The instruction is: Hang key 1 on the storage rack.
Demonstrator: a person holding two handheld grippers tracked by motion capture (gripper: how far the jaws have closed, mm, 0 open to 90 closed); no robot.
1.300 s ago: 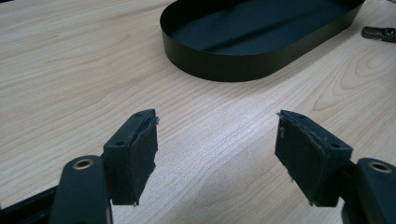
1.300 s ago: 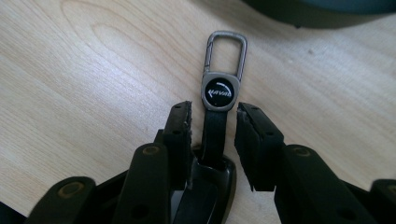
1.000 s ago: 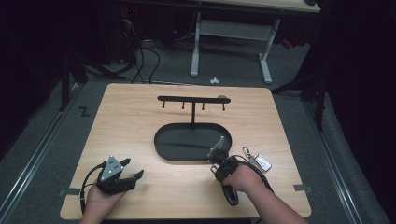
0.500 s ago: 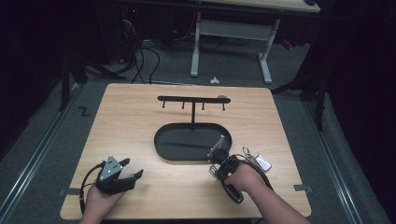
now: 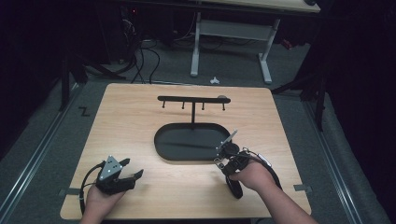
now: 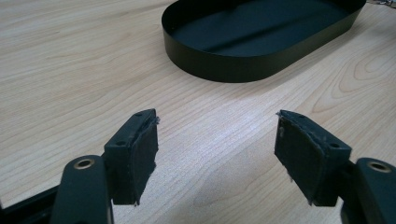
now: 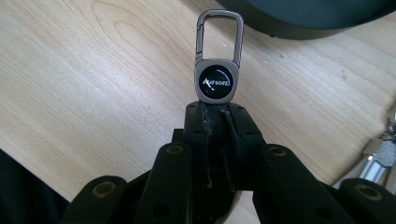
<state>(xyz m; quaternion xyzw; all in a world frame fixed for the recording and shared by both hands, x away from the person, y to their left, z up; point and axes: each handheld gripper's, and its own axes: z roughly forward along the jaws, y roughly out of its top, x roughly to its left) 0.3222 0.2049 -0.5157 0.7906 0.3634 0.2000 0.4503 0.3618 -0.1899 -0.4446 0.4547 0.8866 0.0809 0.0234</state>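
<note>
High view: a wooden table (image 5: 140, 121) carries a black oval tray (image 5: 168, 151) at its middle, the landmark here. Behind the tray rises a black rack (image 5: 192, 99) with small hooks. Near the tray's front left, the left gripper (image 5: 135, 174) rests on the table, jaws spread wide with nothing between them. At the tray's front right edge, the right gripper (image 5: 225, 154) has its jaws pressed together, pinching a metal keychain (image 7: 218, 56) whose clip points toward the tray.

Dark room, grey carpet floor (image 5: 56, 154), white-legged desk (image 5: 231, 28) behind, loose cables (image 5: 140, 56)
</note>
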